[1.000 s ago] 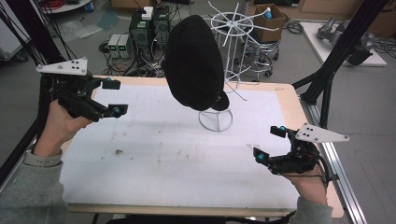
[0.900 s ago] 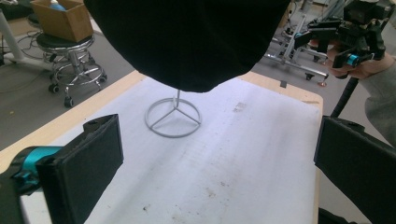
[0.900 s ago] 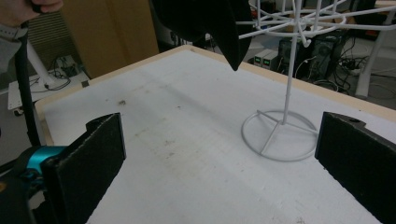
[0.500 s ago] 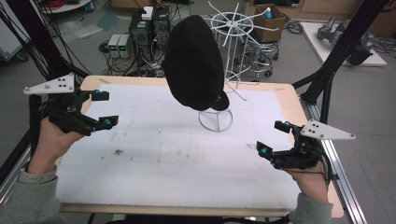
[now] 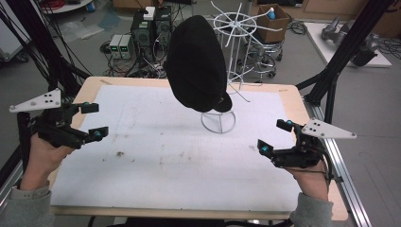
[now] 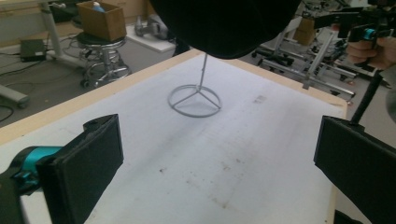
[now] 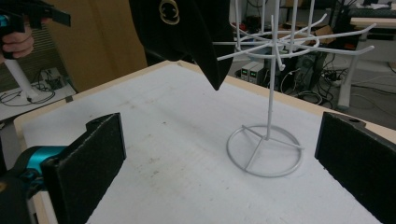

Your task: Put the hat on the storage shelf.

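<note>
A black cap point(image 5: 196, 64) hangs on a white wire rack point(image 5: 236, 28) whose ring base point(image 5: 218, 121) stands on the table's far middle. The cap point(image 7: 180, 28) carries a round gold emblem, and its brim points down. My left gripper point(image 5: 93, 120) is open at the table's left edge, with nothing between its pads point(image 6: 88, 161). My right gripper point(image 5: 274, 137) is open at the right edge, also holding nothing, its pads point(image 7: 91, 156) wide apart. The rack base point(image 6: 194, 100) lies well ahead of the left gripper, and the rack stem point(image 7: 271, 88) rises ahead of the right one.
The table is a white mat point(image 5: 156, 156) on a wooden board, with faint dirt marks near the left middle. Black frame struts point(image 5: 340, 61) stand at the right. Behind the table are electronics boxes point(image 5: 142, 33), a stool and a cardboard box point(image 5: 272, 14).
My left gripper has drawn back toward the near left edge and lower. My right gripper has shifted slightly right and nearer. The cap and rack have not moved.
</note>
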